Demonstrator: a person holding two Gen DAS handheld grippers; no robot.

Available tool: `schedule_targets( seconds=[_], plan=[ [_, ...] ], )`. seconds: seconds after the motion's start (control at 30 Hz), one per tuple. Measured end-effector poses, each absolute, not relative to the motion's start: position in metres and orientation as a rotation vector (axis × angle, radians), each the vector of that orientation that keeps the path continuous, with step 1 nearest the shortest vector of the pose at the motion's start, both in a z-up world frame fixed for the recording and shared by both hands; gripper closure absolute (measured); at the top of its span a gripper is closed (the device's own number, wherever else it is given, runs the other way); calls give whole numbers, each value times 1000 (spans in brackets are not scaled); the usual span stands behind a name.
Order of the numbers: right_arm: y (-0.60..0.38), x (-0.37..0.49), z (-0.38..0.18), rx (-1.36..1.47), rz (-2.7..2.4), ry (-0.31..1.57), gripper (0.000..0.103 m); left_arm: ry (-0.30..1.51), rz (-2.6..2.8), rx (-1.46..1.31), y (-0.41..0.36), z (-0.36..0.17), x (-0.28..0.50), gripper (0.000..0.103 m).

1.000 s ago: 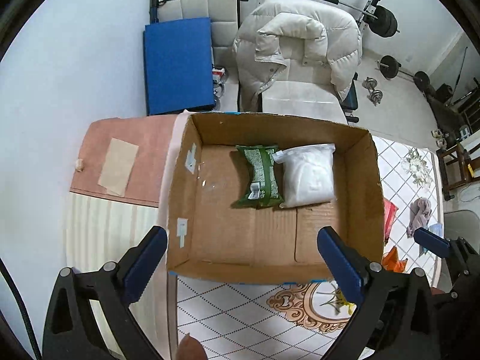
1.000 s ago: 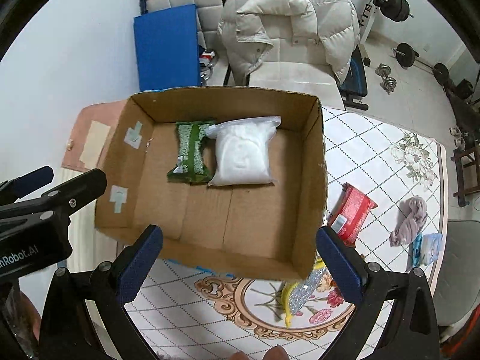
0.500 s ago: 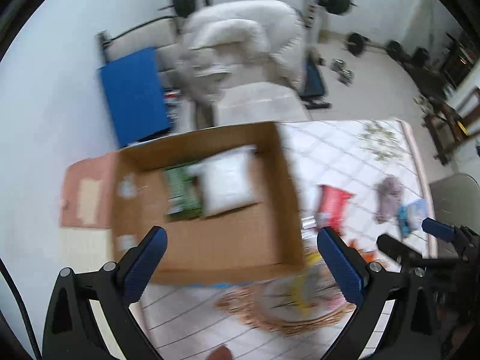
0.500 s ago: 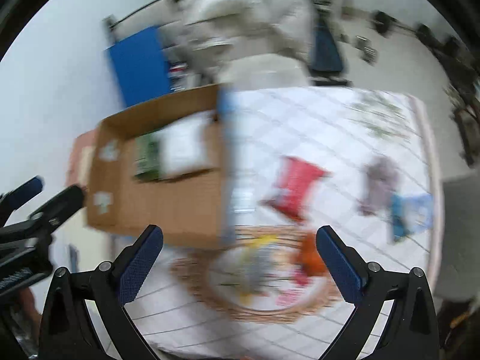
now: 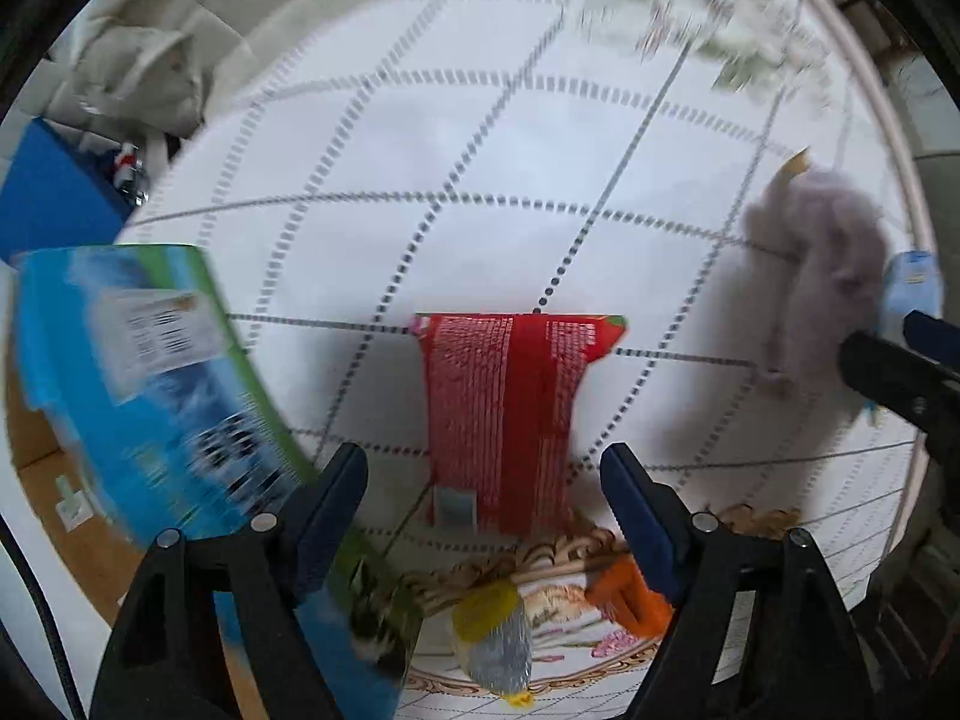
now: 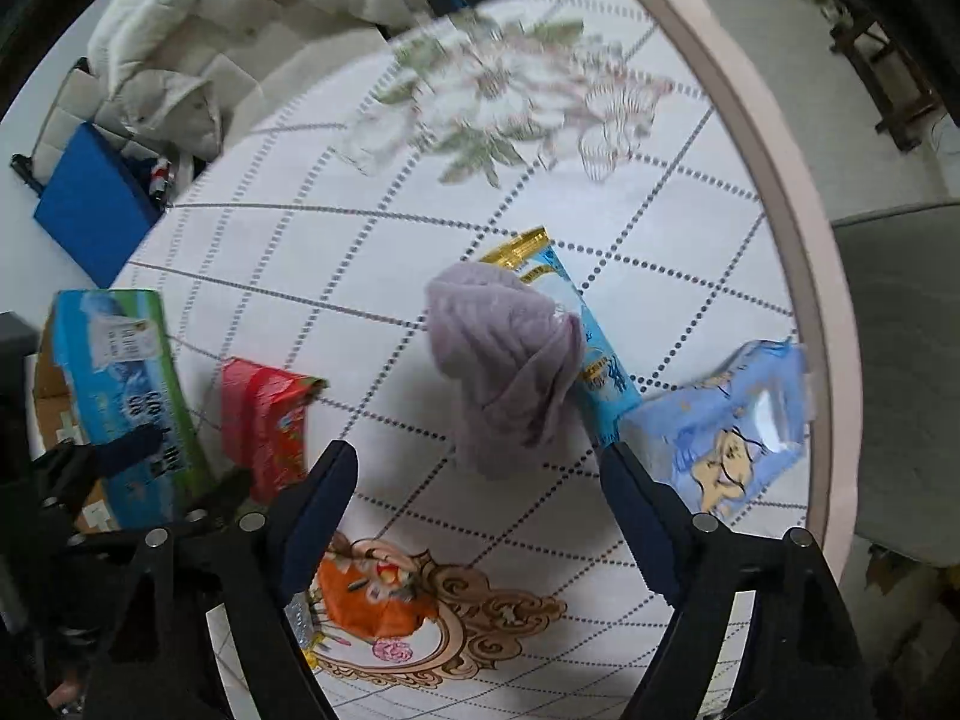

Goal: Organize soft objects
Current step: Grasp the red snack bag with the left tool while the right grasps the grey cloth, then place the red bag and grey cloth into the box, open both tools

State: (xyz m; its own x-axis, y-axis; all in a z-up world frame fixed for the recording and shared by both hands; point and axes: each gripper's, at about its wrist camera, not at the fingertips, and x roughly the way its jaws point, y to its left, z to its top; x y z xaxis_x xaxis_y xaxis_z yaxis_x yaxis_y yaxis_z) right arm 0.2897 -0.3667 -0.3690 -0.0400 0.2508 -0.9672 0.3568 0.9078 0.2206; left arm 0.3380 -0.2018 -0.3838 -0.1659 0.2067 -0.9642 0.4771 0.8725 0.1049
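Note:
My left gripper (image 5: 483, 492) is open, low over the table, its jaws either side of a red snack packet (image 5: 501, 414). My right gripper (image 6: 477, 495) is open just before a crumpled lilac cloth (image 6: 504, 360) that lies over a blue and gold packet (image 6: 591, 354). A light blue cartoon pouch (image 6: 732, 426) lies right of it. The red packet (image 6: 264, 426) shows at left in the right wrist view, the cloth (image 5: 822, 276) at right in the left wrist view. The cardboard box's printed blue side (image 5: 150, 396) is at left.
An orange packet (image 6: 366, 594) and a yellow and silver packet (image 5: 492, 642) lie near the front on the patterned tablecloth (image 6: 372, 252). The table's pink edge (image 6: 780, 192) runs down the right. A chair with a white padded jacket (image 6: 198, 42) stands behind.
Both grippers have swung right from over the open box and dropped close to the table, the left onto the red packet, the right onto the lilac cloth. Both stay open.

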Motion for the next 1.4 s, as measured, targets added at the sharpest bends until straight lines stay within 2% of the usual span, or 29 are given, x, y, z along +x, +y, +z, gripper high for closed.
schedule_targets(
  seconds=[0.07, 0.1, 0.13, 0.17, 0.2, 0.3, 0.53, 0.77, 0.87, 1.03, 1.17, 1.4],
  plan=[
    [-368, 292, -383, 487, -95, 1655, 23, 1791, -264, 507, -200, -400, 339, 24],
    [-368, 294, -390, 498, -95, 1668, 27, 1806, -262, 501, -198, -406, 339, 29],
    [-367, 295, -398, 510, -97, 1683, 31, 1819, -257, 491, -196, -412, 339, 51],
    [-367, 296, -403, 520, -93, 1691, 42, 1839, -266, 448, -193, -415, 339, 55],
    [-365, 297, -409, 518, -97, 1704, 60, 1839, -259, 426, -191, -414, 339, 57],
    [-360, 296, -409, 482, -113, 1690, 67, 1792, -248, 401, -187, -399, 336, 60],
    [-329, 281, -340, 428, 7, 1583, 68, 1624, -260, 234, -154, -312, 320, 61],
    [-262, 279, -231, 363, 232, 1450, 68, 1448, -234, 139, -74, -193, 318, 61],
    [-216, 285, -206, 336, 337, 1441, 68, 1436, -158, 140, -20, -176, 315, 61],
    [-120, 295, -203, 281, 447, 1486, 68, 1496, 2, 122, 71, -194, 307, 61],
    [-45, 302, -240, 283, 505, 1601, 68, 1640, 61, 52, 139, -241, 300, 61],
    [39, 309, -308, 226, 537, 1761, 68, 1797, 54, -9, 182, -314, 305, 61]
  ],
)
